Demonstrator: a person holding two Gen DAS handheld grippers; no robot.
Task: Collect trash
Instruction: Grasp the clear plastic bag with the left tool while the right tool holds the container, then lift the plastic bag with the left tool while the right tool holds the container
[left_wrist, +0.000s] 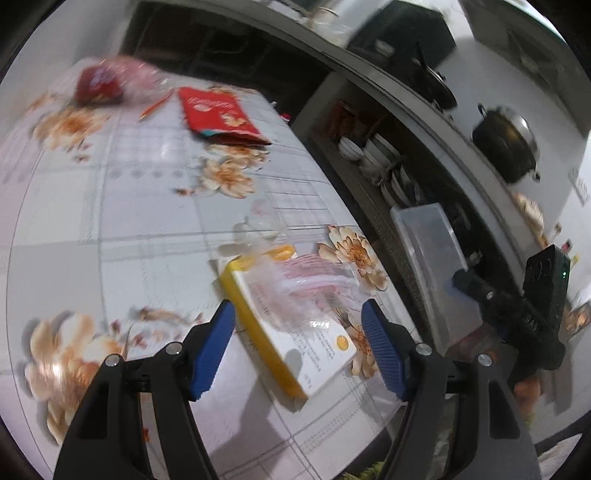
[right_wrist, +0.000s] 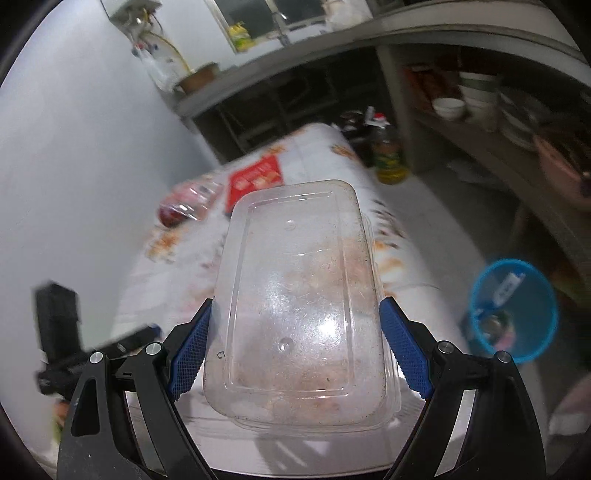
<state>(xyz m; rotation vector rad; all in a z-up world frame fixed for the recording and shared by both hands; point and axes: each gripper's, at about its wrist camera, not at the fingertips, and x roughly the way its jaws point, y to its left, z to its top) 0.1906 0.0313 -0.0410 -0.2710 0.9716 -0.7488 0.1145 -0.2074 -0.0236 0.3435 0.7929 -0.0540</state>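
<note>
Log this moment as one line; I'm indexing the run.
right tongs: shut on clear container | left tongs: open over yellow box | blue bin: on floor

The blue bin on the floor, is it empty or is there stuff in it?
Not empty. The right wrist view looks down into the blue bin and shows a white wrapper and other bits lying inside. It stands upright, well short of full.

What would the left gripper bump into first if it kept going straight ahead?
Probably the yellow-and-white box on the table, with crumpled clear plastic on top. It lies right between the open left gripper fingers; depth is unclear.
</note>
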